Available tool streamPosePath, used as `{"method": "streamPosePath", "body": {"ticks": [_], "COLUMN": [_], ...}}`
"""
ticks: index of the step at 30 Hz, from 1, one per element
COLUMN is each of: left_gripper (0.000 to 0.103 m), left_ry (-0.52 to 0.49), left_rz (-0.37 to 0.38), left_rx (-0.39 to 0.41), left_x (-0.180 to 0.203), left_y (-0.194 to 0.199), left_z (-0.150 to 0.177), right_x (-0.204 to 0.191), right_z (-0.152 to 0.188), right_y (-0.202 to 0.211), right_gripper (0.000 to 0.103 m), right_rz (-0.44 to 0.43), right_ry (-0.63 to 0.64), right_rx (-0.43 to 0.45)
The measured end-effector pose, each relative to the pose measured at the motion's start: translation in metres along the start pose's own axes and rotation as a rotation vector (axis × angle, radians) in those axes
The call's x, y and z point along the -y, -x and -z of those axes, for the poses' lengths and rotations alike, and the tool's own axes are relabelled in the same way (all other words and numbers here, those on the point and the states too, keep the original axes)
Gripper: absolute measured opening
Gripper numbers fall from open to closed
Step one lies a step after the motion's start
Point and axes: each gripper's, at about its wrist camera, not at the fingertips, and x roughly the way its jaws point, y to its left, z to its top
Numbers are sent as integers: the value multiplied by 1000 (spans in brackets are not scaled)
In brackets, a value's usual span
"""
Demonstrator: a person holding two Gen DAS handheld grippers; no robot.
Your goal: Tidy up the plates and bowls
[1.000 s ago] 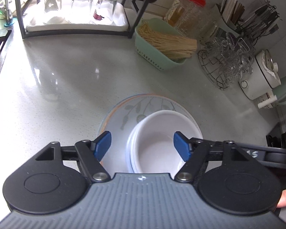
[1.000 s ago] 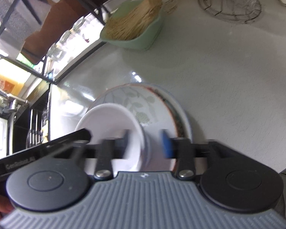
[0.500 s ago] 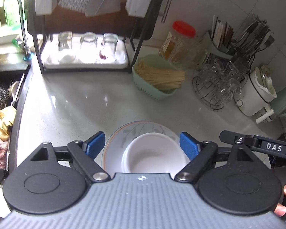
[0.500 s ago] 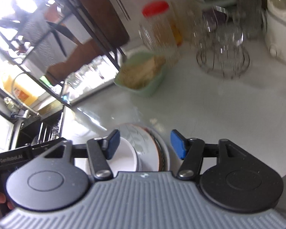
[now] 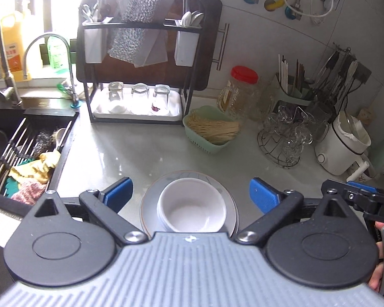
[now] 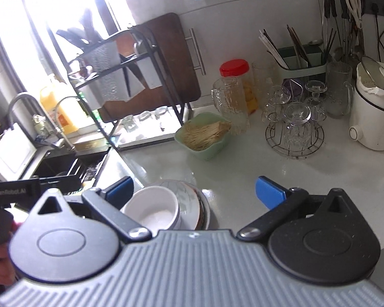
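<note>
Your left tongs [image 5: 190,192] stand spread wide and hold nothing; the blue pads [image 5: 119,192] flank the stack at lower centre of the left wrist view without touching it. Your right tongs [image 6: 195,190] are likewise released and empty — their pads sit to either side of bare counter [image 6: 243,176], with the stack off toward the lower left of that frame.

The stack itself: white bowls [image 5: 192,208], nested — the edges at the left side suggest more than one, though the count cannot be confirmed — sit inside a leaf-patterned plate [image 5: 210,179]. The right wrist view shows further plate rims [image 6: 203,206] beneath it, one with a dark band. The whole pile rests on the counter, near the front edge.

Assessment: the gathering appears done. No loose plate or bowl is visible elsewhere on the counter, which otherwise carries only a green basket [image 5: 208,129], a wire glass stand [image 5: 281,143] and a dish rack [image 5: 138,97] with upturned glasses at upper centre. Whether the pile is meant to go somewhere else cannot be judged from these views; if it is, that carry is all that remains.
</note>
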Motion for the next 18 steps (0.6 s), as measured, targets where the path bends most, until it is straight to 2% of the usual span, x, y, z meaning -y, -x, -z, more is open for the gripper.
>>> {"method": "streamPosePath", "body": {"ticks": [10, 18], "left_gripper": [100, 100], "left_ry": [25, 44], "left_rz": [-88, -118], "left_rx": [27, 37], "left_x": [28, 45], "left_y": [51, 84], "left_z": [52, 92], "right_x": [0, 2], "right_z": [28, 54], "right_y": [42, 67], "right_gripper": [103, 103], "right_rz": [-60, -84], "right_ry": [67, 99], "right_rx": [13, 4]}}
